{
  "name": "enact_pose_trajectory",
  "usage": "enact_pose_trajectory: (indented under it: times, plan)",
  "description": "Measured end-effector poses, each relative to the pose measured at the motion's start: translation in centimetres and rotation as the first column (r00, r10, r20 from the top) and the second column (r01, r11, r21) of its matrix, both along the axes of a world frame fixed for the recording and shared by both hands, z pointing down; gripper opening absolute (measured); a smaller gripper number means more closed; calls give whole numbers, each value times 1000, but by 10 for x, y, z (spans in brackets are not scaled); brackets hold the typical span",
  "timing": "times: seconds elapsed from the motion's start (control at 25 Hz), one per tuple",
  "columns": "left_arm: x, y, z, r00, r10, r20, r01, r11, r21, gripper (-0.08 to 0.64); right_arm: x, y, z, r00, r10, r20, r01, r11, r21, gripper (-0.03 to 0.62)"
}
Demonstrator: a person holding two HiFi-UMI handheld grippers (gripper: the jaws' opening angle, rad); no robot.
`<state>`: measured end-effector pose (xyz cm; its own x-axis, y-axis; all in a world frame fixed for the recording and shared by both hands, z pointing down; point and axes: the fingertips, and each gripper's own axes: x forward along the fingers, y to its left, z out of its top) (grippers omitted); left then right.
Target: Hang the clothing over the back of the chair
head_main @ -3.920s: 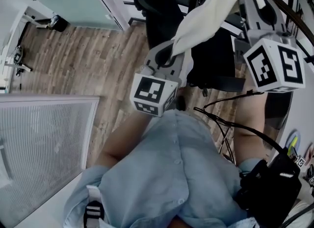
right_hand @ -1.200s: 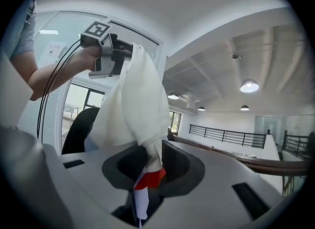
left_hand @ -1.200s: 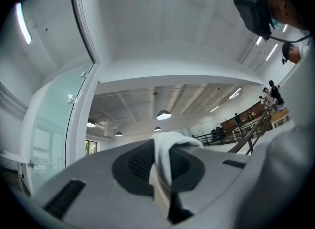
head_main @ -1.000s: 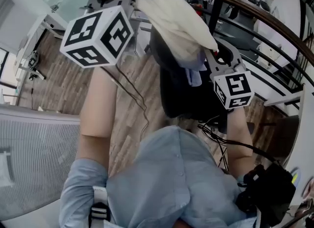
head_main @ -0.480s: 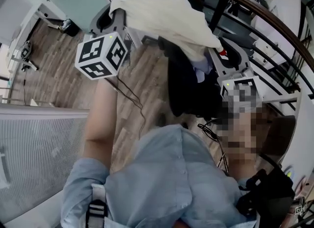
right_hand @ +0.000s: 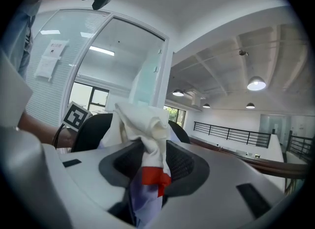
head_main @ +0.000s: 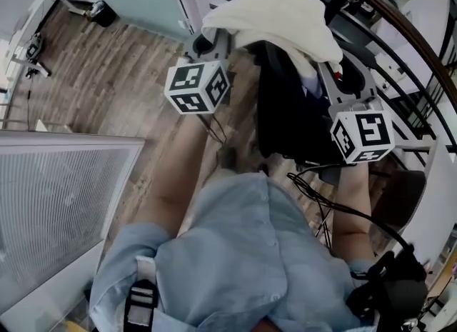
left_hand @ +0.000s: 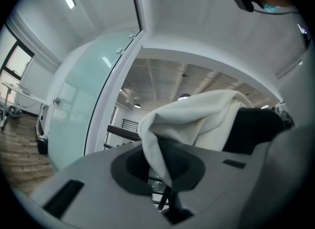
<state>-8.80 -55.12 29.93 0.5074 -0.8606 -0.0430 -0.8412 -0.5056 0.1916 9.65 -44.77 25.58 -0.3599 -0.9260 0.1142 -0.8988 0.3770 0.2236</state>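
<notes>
Lowered, cream clothing [head_main: 277, 8] drapes bunched over black chair [head_main: 285, 113].

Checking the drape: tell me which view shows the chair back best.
The head view: the black chair back shows from above with the cream garment over its top. The left gripper view catches only a dark edge; the right gripper view a sliver behind the garment.

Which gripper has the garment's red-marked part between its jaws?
The right gripper: its jaws, just been opening, hold the bunched cream garment at its red patch. The left gripper pinches only plain cream cloth.
</notes>
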Motion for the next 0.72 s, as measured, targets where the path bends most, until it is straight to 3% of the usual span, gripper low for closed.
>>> enact_pose_trajectory:
  times: [0.24, 0.44, 0.56, 0.72]
  plan:
    - [16, 11, 5, 999, -31, 44, 28, 998, 61, 32, -6, -7, 5, 1000, -10, 4, 10, 1000, -23, 149]
    - [13, 34, 2, 997, -20, 69, 13, 995, 99, 127, -4, -13, 6, 999, -12, 46, 12, 1000, -16, 152]
    - [14, 52, 8, 994, -13, 105, 3, 996, 94, 171, -2, -15, 11, 996, -9, 84, 10, 1000, -16, 160]
    - [14, 80, 19, 992, -19, 125, 11, 998, 69, 178, -2, -7, 18, 990, -9, 143, 12, 1000, -15, 180]
